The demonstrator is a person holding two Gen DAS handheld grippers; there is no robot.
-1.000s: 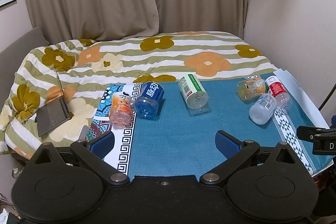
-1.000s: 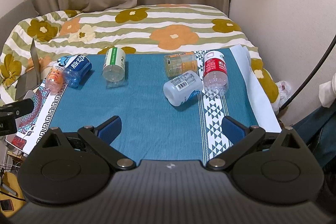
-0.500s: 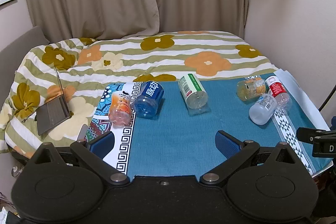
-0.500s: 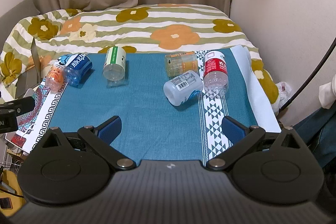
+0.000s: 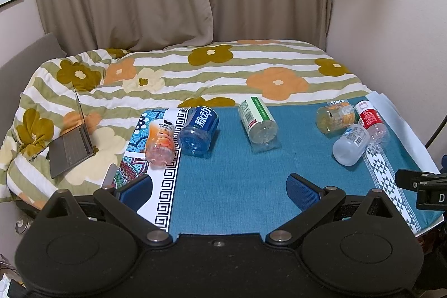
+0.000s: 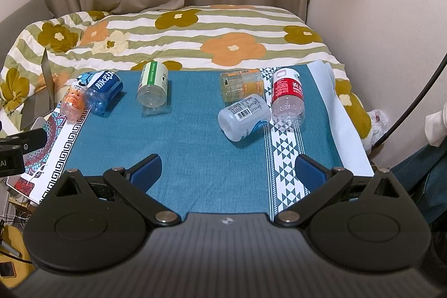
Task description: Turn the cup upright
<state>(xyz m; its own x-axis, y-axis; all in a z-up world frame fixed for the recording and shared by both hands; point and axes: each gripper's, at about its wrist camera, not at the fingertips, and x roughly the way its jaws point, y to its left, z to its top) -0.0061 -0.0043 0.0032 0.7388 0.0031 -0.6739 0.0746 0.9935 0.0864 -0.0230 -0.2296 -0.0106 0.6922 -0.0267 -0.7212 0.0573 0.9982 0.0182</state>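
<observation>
Several cut-off bottle cups lie on their sides on a blue cloth (image 5: 237, 180). At the left lie an orange-labelled cup (image 5: 159, 142) and a blue one (image 5: 199, 130); a green-and-white one (image 5: 258, 120) lies in the middle. At the right lie a yellow-orange cup (image 6: 241, 84), a white barcode cup (image 6: 243, 116) and a red-labelled one (image 6: 287, 99). My left gripper (image 5: 219, 190) is open and empty above the cloth's near edge. My right gripper (image 6: 227, 172) is open and empty, short of the white cup.
A flowered quilt (image 5: 212, 74) covers the bed behind the cloth, with an open laptop (image 5: 71, 147) on its left. Curtains and a wall close off the back and right. A patterned mat (image 5: 164, 180) borders the cloth's left side. A person's leg (image 6: 427, 175) is at the far right.
Both grippers stay open. The views have shifted only slightly. No cup has moved.
</observation>
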